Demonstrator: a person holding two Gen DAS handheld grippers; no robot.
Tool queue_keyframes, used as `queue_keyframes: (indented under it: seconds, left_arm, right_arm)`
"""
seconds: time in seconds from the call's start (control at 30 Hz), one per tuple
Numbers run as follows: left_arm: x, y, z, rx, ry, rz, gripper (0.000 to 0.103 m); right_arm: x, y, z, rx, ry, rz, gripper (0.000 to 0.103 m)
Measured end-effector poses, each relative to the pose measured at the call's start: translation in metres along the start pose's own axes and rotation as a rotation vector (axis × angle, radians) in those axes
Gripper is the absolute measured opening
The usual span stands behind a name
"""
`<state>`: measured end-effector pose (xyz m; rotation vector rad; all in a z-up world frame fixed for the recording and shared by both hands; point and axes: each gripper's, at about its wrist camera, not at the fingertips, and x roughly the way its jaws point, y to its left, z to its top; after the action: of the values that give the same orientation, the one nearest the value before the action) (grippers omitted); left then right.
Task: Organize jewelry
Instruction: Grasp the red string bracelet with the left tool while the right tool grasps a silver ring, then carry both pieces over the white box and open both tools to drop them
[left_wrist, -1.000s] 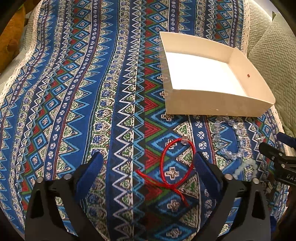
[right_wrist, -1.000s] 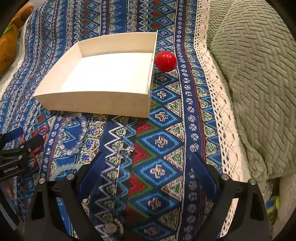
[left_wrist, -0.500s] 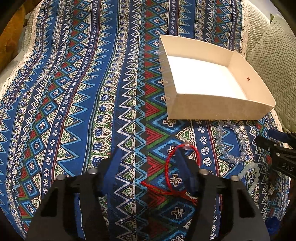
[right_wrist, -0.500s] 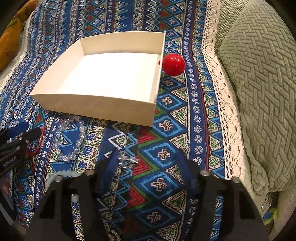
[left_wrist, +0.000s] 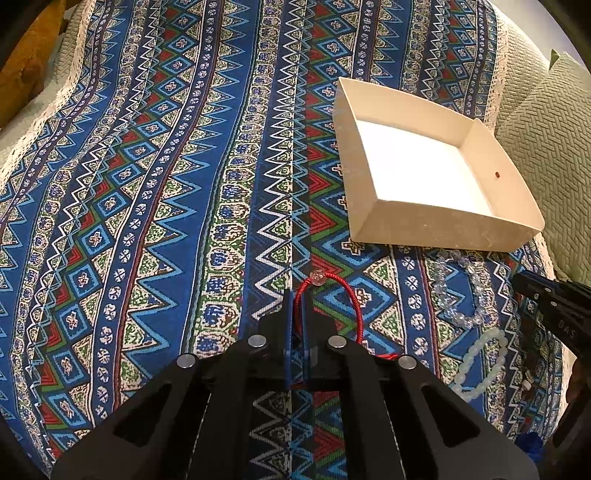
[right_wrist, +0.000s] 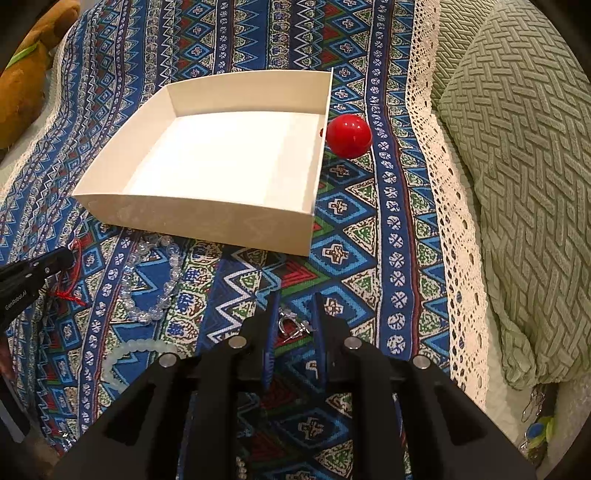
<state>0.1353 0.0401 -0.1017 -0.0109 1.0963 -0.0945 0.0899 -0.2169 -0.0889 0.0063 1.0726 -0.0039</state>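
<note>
My left gripper (left_wrist: 295, 299) is shut on the red cord bracelet (left_wrist: 352, 295), which lies on the patterned cloth with a clear bead at its top. My right gripper (right_wrist: 295, 302) has closed around a small silver earring (right_wrist: 291, 325); the blue pads sit on either side of it, with a narrow gap left. The empty white box (left_wrist: 424, 229) (right_wrist: 207, 221) stands beyond both. A clear crystal bracelet (left_wrist: 458, 295) (right_wrist: 155, 280) and a pale white bead bracelet (left_wrist: 480, 362) (right_wrist: 129, 350) lie between the grippers.
A red ball (right_wrist: 348, 135) rests against the box's right wall. A green knit cushion (right_wrist: 517, 184) borders the cloth on the right. A brown plush toy (right_wrist: 26, 81) lies at the far left. The cloth's lace edge (right_wrist: 443, 221) runs along the cushion.
Both grippers closed from wide open. The left one moved onto the red cord bracelet and shut on it. The right one narrowed around the silver earring.
</note>
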Motion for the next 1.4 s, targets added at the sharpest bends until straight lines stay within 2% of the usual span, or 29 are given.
queue_keyframes:
  seconds: [0.33,0.53,0.7,0.83,0.97,1.17,1.2,1.27,1.3,1.33,1.4]
  left_arm:
    - [-0.046,-0.010,0.001,0.038,-0.029,-0.038,0.004]
    - [-0.070,-0.033,0.035,0.088,-0.084,-0.077,0.004]
    - [-0.063,-0.057,0.073,0.129,-0.097,-0.092,0.004]
    - [-0.044,-0.069,0.096,0.148,-0.053,-0.085,0.004]
    - [-0.026,-0.070,0.104,0.151,-0.005,-0.078,0.004]
    - [-0.008,-0.065,0.109,0.160,0.017,-0.055,0.004]
    - [-0.006,-0.064,0.110,0.163,0.025,-0.057,0.009]
    - [-0.003,-0.061,0.110,0.166,0.037,-0.050,0.035]
    - [-0.004,-0.060,0.110,0.165,0.035,-0.038,0.057]
    - [-0.005,-0.057,0.109,0.165,0.031,-0.024,0.064]
    - [-0.013,-0.052,0.106,0.173,0.021,-0.008,0.065]
  right_arm:
    - [-0.037,-0.001,-0.006,-0.005,-0.047,0.029,0.019]
    - [-0.069,0.006,0.016,-0.021,-0.145,0.032,0.019]
    - [-0.076,0.015,0.053,-0.058,-0.190,0.023,0.019]
    - [-0.064,0.014,0.081,-0.081,-0.170,0.030,0.019]
    - [-0.051,0.016,0.098,-0.090,-0.144,0.037,0.019]
    - [-0.043,0.020,0.107,-0.097,-0.136,0.033,0.019]
    - [-0.043,0.021,0.108,-0.098,-0.136,0.031,0.020]
    - [-0.044,0.020,0.109,-0.096,-0.133,0.038,0.022]
    - [-0.046,0.020,0.109,-0.094,-0.135,0.039,0.031]
    - [-0.050,0.020,0.107,-0.095,-0.141,0.036,0.041]
    - [-0.060,0.018,0.103,-0.098,-0.164,0.021,0.045]
